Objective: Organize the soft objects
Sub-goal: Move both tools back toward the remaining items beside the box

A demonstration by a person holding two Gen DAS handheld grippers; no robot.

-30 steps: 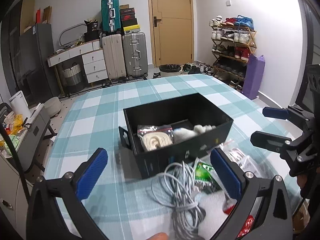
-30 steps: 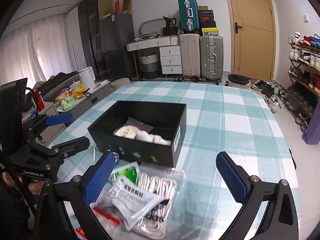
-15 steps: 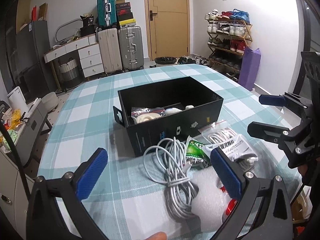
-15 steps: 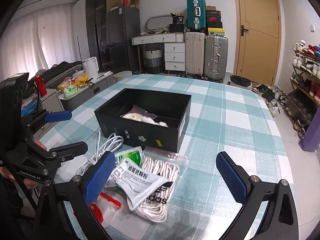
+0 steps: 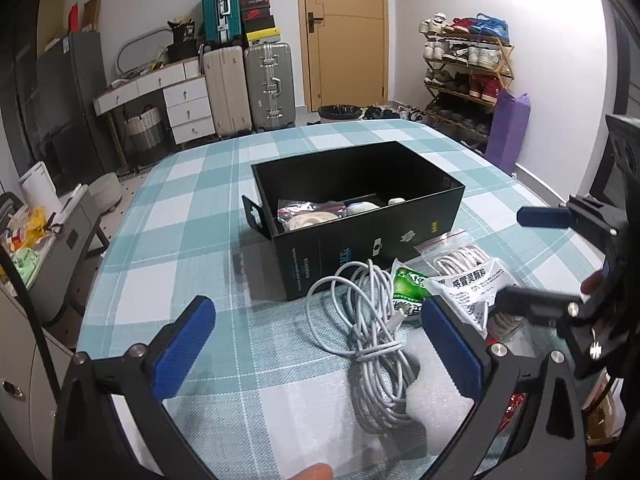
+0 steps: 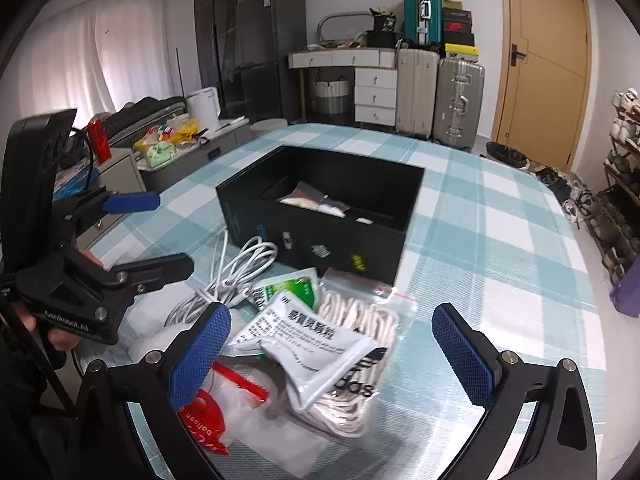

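Left wrist view: left hand-held gripper [image 5: 316,344] gapes empty over the white cable coil [image 5: 372,340], likely next for the black box [image 5: 360,216]. Right hand-held gripper [image 6: 332,352] also spread, above bagged rope [image 6: 352,344] on worktop [image 6: 500,240].

A black box [image 5: 360,216] sits on teal-and-white checked cloth [image 5: 192,232] beside a white cable [image 5: 372,332].

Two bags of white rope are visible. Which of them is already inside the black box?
The smaller bag of coiled white rope lies inside the black box, at its left end. The other rope bag lies outside on the table, under a white sachet.
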